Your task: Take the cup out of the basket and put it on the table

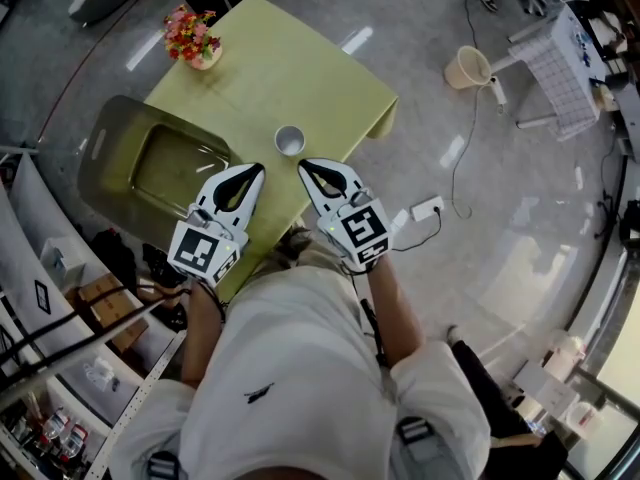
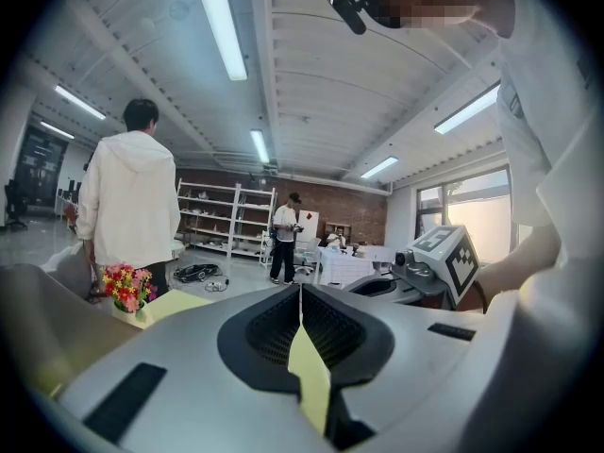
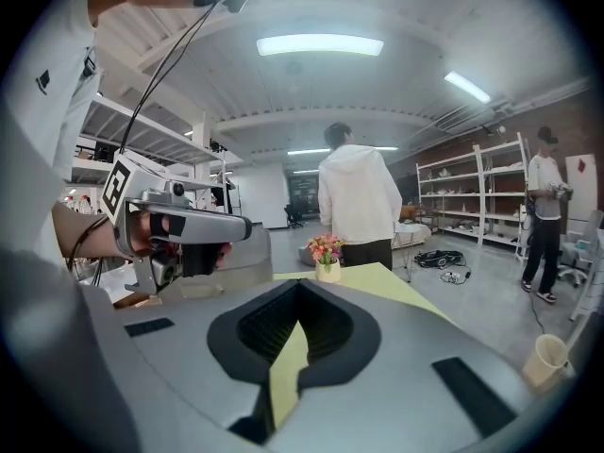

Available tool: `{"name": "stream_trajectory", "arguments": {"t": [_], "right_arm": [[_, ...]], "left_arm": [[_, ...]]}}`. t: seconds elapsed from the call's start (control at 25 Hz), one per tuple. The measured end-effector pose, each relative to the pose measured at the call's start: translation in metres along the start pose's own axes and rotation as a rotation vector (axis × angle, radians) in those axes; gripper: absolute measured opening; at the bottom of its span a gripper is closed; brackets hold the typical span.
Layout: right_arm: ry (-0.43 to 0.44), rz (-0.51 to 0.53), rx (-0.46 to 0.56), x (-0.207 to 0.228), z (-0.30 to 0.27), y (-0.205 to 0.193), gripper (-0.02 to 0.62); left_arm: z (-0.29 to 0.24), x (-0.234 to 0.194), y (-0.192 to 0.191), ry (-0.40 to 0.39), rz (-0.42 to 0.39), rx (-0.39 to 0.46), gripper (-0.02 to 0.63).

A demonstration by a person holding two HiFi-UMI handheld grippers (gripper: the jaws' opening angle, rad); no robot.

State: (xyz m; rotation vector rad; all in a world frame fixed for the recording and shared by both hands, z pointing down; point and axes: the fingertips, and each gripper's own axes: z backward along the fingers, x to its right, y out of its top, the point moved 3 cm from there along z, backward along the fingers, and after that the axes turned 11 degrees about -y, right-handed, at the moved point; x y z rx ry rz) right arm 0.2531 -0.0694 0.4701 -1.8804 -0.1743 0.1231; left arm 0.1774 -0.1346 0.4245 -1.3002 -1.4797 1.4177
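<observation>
— Cup, where does it sit?
— That small white round cup stands upright on the yellow-green table, outside the olive plastic basket, just ahead of both tips.
— And the jaws?
— Pressed together on the left gripper and right gripper, nothing between them.

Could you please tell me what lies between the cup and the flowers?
Only bare table, as the head view shows, between the cup and the flowers.
</observation>
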Motion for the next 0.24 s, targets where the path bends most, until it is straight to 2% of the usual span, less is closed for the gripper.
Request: {"name": "stream_trajectory", "arguments": {"t": [0.24], "right_arm": [[-0.007,0.002,-0.009,0.0019,0.0042,-0.0029,0.008]], "left_arm": [[-0.0006,0.0027,-0.002,0.003,0.006,-0.006,0.015]]}}
